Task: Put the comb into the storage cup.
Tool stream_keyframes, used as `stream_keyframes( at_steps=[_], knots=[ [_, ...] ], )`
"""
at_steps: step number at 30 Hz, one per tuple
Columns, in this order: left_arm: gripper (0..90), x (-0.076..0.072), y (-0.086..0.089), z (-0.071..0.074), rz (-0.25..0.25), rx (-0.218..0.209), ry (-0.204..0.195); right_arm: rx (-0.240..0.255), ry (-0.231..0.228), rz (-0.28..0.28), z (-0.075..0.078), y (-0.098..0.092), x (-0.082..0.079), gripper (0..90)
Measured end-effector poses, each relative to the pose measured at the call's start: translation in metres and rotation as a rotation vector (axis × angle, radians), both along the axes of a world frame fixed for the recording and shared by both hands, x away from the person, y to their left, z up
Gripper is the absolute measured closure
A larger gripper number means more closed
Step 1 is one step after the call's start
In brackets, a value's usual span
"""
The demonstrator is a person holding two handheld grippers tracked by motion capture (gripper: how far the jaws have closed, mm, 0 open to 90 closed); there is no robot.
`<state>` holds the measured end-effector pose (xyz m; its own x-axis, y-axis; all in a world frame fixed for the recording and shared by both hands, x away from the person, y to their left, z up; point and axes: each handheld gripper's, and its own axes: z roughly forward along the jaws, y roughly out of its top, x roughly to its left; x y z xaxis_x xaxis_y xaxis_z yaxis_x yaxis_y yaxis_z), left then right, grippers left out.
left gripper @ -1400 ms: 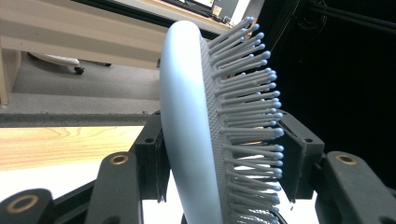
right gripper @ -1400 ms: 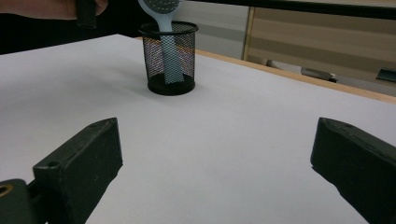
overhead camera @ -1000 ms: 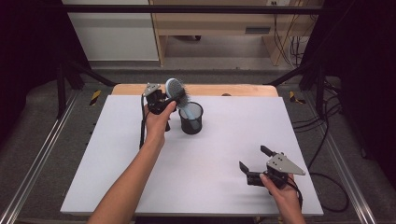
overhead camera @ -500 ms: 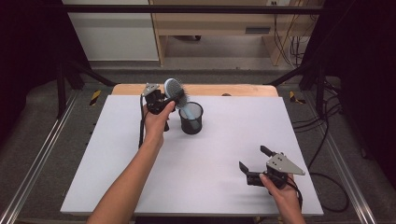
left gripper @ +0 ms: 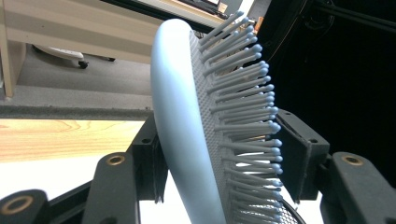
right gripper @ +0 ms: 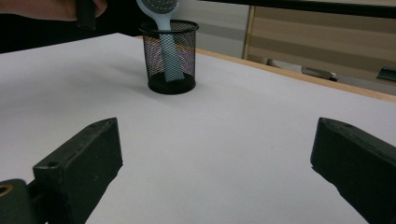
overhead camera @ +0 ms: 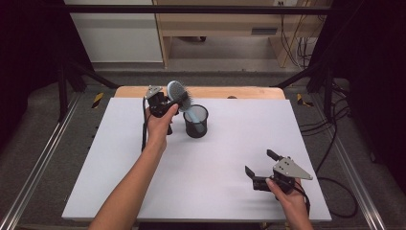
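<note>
A pale blue hairbrush [overhead camera: 176,91] stands tilted with its handle down inside a black mesh cup [overhead camera: 196,125] at the back middle of the white table [overhead camera: 215,196]. My left gripper [overhead camera: 178,98] is shut on the brush head. In the left gripper view one pad lies against the back of the brush [left gripper: 187,116] and the other meets the bristle tips. My right gripper [overhead camera: 259,162] rests open near the front right of the table with nothing between its jaws. In the right gripper view, well beyond the open gripper [right gripper: 215,154], the cup [right gripper: 170,60] stands with the brush handle [right gripper: 167,46] inside it.
A wooden strip [overhead camera: 249,92] runs along the table's far edge. Metal rails [overhead camera: 38,167] flank the table on the floor, and cables [overhead camera: 335,124] lie to the right. A bench and cabinets stand beyond the table.
</note>
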<state>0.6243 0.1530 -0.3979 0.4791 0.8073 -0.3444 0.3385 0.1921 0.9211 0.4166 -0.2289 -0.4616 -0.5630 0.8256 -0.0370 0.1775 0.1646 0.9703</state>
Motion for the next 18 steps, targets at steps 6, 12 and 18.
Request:
stream_keyframes(
  at_steps=[6,12,18],
  knots=[
    [41.9,0.0003,0.0015,-0.0009,-0.001,-0.003,0.001,-0.001,0.001,0.002,-0.0002,0.0002,0.0001,2.3],
    [41.8,0.0001,0.0013,-0.0009,0.000,0.000,-0.001,-0.002,0.001,0.002,-0.0003,0.0003,0.0002,2.3],
    [41.5,0.0000,0.0013,-0.0010,0.000,0.002,-0.003,-0.002,0.002,0.002,-0.0003,0.0003,0.0002,2.3]
  ],
)
